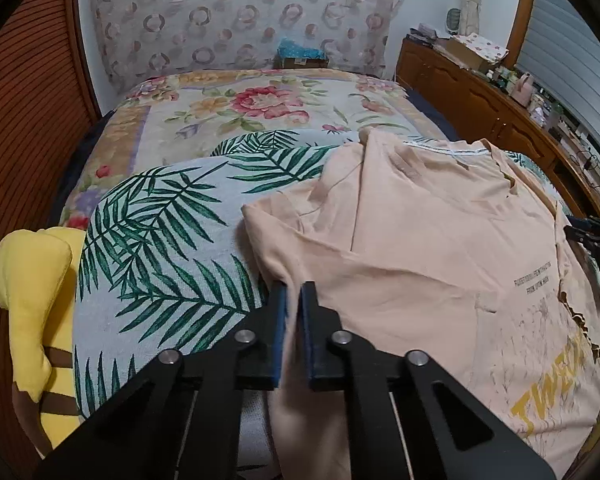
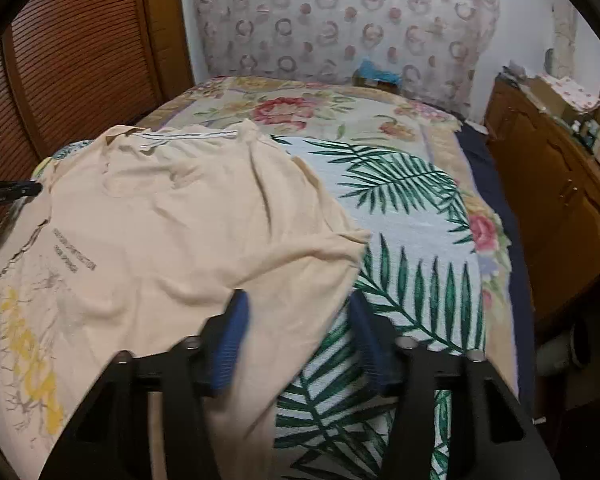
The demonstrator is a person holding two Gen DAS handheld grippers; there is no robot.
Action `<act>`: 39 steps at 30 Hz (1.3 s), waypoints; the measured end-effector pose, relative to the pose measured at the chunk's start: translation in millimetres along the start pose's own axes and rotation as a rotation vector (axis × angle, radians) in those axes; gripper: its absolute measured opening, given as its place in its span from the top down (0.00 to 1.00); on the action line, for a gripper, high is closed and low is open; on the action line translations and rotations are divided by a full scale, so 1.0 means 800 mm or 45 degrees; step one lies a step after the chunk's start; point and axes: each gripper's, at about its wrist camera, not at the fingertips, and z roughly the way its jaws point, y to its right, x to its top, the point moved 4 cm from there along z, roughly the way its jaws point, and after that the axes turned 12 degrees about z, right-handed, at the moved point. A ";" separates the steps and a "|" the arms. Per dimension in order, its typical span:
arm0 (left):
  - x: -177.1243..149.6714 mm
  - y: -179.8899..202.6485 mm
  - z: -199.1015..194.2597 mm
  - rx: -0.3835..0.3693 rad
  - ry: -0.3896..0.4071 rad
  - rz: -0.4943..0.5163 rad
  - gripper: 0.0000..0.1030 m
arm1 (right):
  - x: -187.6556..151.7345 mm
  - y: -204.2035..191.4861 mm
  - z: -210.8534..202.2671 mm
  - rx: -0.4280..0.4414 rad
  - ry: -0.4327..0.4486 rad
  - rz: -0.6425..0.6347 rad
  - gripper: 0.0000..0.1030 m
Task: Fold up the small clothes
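Left gripper is clamped on the near left edge of the shirt, cloth pinched between the blue pads. Right gripper has its jaws apart, straddling the shirt's near right edge; cloth lies between the pads, but no pinch is visible. The peach tee lies flat on a leaf-print cloth on the bed, printed side up. Long axis runs near to far, collar at the far end, hem near and cut off by the frame. Left sleeve sticks out left, right sleeve right. Yellow print on the chest, partly cut off, reads roughly "TWE..."; two small dark text lines above it are too blurred to read. White neck tape shows tiny writing, unreadable. In the left view the other gripper shows only as a dark tip at the right edge. Yellow plush sits at the bed's left, half hidden. A cluttered dresser stands right, items indistinct.
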 end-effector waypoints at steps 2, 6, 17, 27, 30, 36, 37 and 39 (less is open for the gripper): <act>0.002 0.001 -0.005 0.003 0.023 -0.006 0.95 | 0.001 -0.003 -0.001 0.015 -0.008 -0.015 0.72; 0.006 0.011 -0.029 -0.007 0.090 -0.008 0.96 | 0.004 -0.012 -0.003 0.098 -0.048 -0.041 0.95; -0.005 0.054 -0.150 -0.049 0.321 0.042 0.96 | 0.006 -0.035 -0.108 0.144 0.186 -0.083 0.95; -0.091 0.083 -0.271 -0.043 0.482 0.058 0.96 | -0.074 -0.022 -0.224 0.148 0.304 -0.061 0.95; -0.137 0.092 -0.300 -0.041 0.504 0.035 0.96 | -0.115 -0.023 -0.253 0.155 0.315 -0.053 0.95; -0.227 0.107 -0.327 -0.012 0.467 -0.015 0.96 | -0.202 -0.024 -0.311 0.171 0.262 -0.033 0.95; -0.242 0.108 -0.323 -0.006 0.440 -0.019 0.96 | -0.218 -0.023 -0.316 0.177 0.242 -0.028 0.95; -0.256 0.110 -0.316 0.012 0.404 -0.017 0.96 | -0.243 -0.025 -0.333 0.185 0.218 -0.027 0.95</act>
